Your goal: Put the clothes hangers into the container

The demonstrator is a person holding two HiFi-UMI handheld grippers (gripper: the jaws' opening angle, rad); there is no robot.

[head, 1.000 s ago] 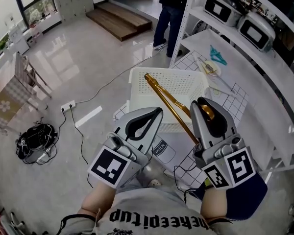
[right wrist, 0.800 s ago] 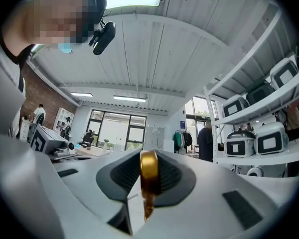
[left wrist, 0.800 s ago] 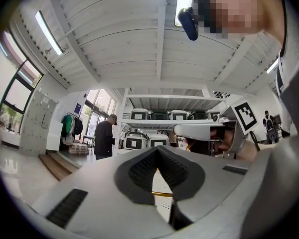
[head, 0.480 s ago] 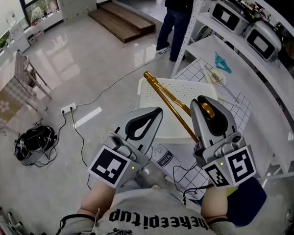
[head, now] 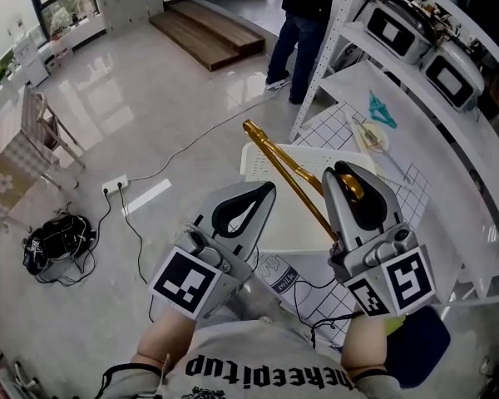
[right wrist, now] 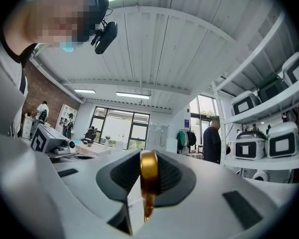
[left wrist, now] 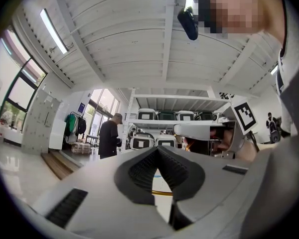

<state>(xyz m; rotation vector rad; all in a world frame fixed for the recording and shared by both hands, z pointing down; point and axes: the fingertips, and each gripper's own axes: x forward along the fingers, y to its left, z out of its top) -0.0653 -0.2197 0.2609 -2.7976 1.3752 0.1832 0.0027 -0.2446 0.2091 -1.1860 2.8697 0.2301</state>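
R gripper clamped the gold hanger, whose hook end was hidden by the jaws. L gripper was closed, empty. Both part-covered the container.

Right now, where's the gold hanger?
The gold hanger sits right of centre in head view, clamped in the right gripper, slanting up-left over the white basket.

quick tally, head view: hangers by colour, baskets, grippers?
gold hanger: 1
teal hanger: 1
white basket: 1
grippers: 2, the left gripper and the right gripper
Total: 5
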